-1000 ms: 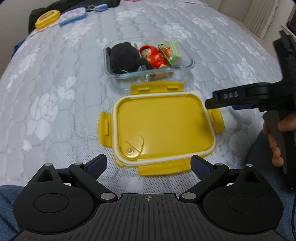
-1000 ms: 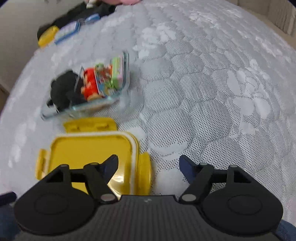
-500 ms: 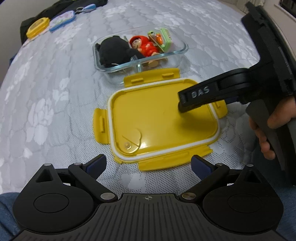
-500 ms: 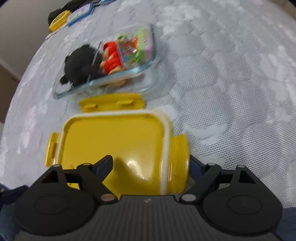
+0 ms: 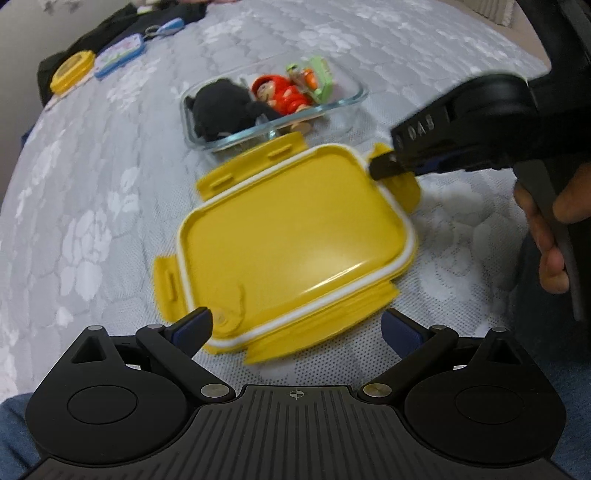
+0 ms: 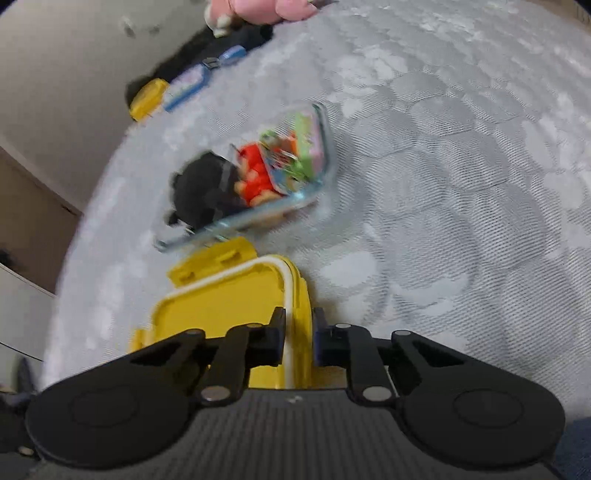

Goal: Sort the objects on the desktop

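Note:
A yellow lid [image 5: 291, 229] with a white seal lies on the grey quilted bed, its right side raised a little. My right gripper [image 6: 298, 332] has its jaws closing on the lid's [image 6: 221, 306] right edge and clip, and the pads press on it; in the left wrist view the right gripper [image 5: 388, 166] bites that corner. My left gripper [image 5: 297, 328] stands open just in front of the lid's near edge, holding nothing. Behind the lid sits a glass container [image 5: 347, 99] with a black plush [image 5: 221, 107], a red doll [image 5: 284, 96] and a green toy [image 5: 321, 77].
A round yellow case [image 5: 72, 72] and a blue-rimmed case [image 5: 118, 55] lie at the bed's far left by a dark bag [image 5: 110, 33]. A pink plush [image 6: 258, 7] sits at the far edge. A person's hand [image 5: 554, 229] holds the right gripper's handle.
The right gripper's jaws went from wide apart to clamped on the lid's right edge. The lid has turned and its right side has come up. The left gripper stayed open.

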Tool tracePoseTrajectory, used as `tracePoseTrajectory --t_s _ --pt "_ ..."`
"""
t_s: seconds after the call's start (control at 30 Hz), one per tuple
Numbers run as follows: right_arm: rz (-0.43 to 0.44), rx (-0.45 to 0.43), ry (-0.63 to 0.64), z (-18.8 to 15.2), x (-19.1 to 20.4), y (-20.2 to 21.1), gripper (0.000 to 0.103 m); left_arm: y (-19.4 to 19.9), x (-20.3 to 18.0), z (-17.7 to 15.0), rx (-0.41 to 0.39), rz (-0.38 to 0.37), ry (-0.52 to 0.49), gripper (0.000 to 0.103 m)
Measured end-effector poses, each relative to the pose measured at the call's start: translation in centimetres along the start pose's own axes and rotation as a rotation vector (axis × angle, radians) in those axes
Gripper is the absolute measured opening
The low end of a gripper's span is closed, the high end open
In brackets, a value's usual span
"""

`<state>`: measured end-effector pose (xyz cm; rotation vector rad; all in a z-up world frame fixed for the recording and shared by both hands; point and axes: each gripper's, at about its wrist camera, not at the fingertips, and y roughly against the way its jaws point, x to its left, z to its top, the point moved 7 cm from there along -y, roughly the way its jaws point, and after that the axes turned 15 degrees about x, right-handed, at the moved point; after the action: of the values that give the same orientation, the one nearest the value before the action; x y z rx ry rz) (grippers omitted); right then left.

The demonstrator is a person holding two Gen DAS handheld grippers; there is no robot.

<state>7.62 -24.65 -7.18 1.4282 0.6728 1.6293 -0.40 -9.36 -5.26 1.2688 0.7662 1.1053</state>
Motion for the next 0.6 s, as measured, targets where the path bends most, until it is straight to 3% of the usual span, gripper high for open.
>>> tracePoseTrajectory --t_s 0.1,0.2,0.4,0.5,0.6 --pt "0.094 0.000 -0.035 0.1 0.0 0.6 0.016 0.5 -1.2 0.3 -0.048 0.031 -0.062 0.101" --pt "0.108 0.003 -0.039 0.2 0.1 0.7 0.016 0.6 -2.8 0.8 -0.109 0.111 -0.144 0.101" --pt "0.132 0.006 -0.041 0.0 0.4 0.6 0.016 -2.1 -5.9 2.4 -0.161 0.440 -0.365 0.101" --pt "0.151 0.013 -0.044 0.0 0.4 0.6 0.017 -2.5 -6.5 3.2 -0.172 0.447 -0.362 0.100" --pt "0.162 0.019 -0.048 0.0 0.3 0.6 0.017 -2.5 -6.2 4.0 -0.171 0.405 -0.336 0.100"
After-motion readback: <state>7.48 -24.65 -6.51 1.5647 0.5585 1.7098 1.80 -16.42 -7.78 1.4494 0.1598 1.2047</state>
